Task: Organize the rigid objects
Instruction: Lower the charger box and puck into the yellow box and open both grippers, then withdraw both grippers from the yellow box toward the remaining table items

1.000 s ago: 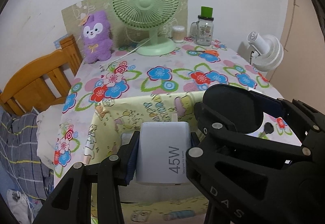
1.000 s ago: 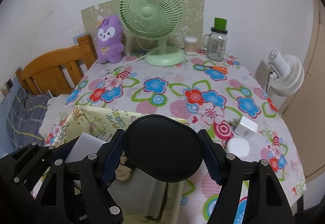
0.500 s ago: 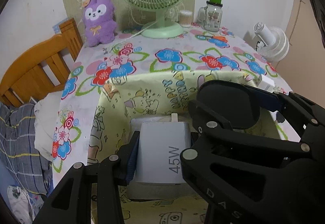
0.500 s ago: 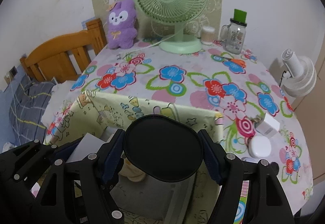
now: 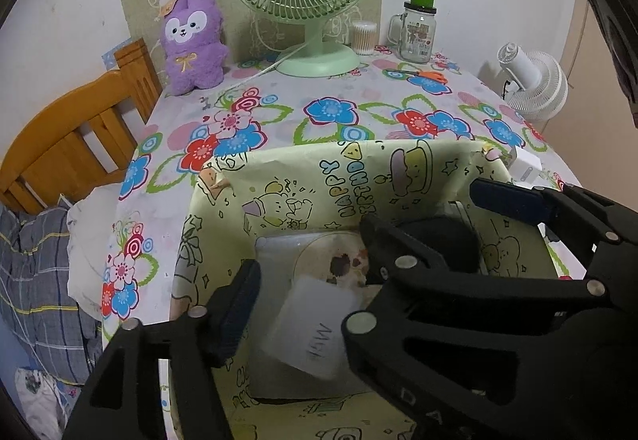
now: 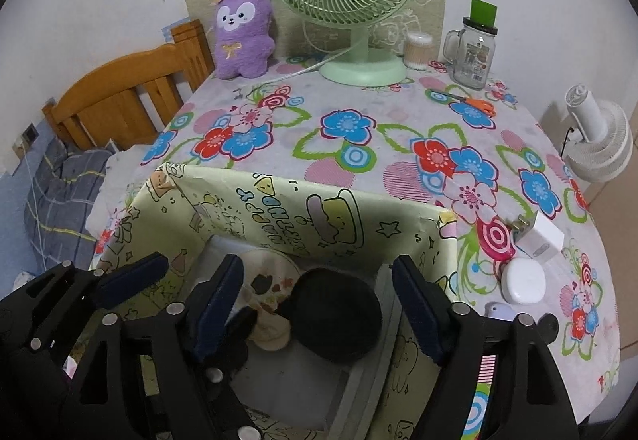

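A yellow cartoon-print box (image 5: 359, 177) (image 6: 279, 213) stands at the table's near edge. Both grippers hover over its opening. My left gripper (image 5: 311, 304) is open; the white 45W charger (image 5: 315, 328) lies loose and tilted inside the box between its fingers. My right gripper (image 6: 319, 304) is open; the black round object (image 6: 339, 312) lies on the box floor below it, beside a beige round item (image 6: 267, 280). The right gripper's arm (image 5: 478, 300) crosses the left wrist view and hides the box's right side.
A small white charger (image 6: 538, 236) and a white round case (image 6: 524, 280) lie right of the box. At the back stand a green fan (image 6: 351, 1), purple plush (image 6: 243, 29), glass jar (image 6: 474, 49), cotton swabs and orange scissors (image 6: 474, 103). A wooden bed frame is left.
Both grippers have opened over the box. The 45W charger and the black round object have dropped from the fingers into the box.
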Tool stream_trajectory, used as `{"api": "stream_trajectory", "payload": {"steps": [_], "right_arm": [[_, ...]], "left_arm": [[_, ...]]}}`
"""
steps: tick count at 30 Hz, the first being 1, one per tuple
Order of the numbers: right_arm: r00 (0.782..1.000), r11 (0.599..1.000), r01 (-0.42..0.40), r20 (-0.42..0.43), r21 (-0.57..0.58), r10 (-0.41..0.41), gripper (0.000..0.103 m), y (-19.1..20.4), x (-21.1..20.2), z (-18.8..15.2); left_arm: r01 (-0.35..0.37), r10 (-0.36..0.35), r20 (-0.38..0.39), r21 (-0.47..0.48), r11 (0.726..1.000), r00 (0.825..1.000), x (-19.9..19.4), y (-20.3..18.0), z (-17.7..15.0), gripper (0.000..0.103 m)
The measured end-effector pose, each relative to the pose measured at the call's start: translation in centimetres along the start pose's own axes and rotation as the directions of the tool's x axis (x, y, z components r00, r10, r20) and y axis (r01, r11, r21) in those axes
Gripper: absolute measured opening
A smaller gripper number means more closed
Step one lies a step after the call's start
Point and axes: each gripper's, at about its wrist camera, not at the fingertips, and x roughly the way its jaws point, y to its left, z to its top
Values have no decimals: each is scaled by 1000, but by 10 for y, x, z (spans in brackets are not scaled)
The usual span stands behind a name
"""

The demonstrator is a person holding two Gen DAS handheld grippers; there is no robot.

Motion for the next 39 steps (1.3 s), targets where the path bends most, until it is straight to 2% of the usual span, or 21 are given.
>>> {"api": "stream_trajectory", "payload": {"steps": [7,10,18,23,39], "right_arm": [[1000,1000,-17,3,10,17,84,-3,-12,0],[1000,1000,-1,32,9,1,88,-5,-23,0],[997,1000,8,74,23,-10,91,-19,-47,-4],[995,1000,5,96,29,-8,92,-29,-62,-8],[987,997,70,142,31,-74,92,-65,-106,-13]], "left_arm": [[-7,7,20,6,1000,1000,-13,-6,2,79],[-10,9,42,13,1000,999,-22,-11,2,82],[-12,11,68,13,1000,998,-39,-30,3,86],[-28,27,96,14,1000,995,-50,-42,2,87],[6,-12,138,44,999,990,-75,-86,8,92]]}}
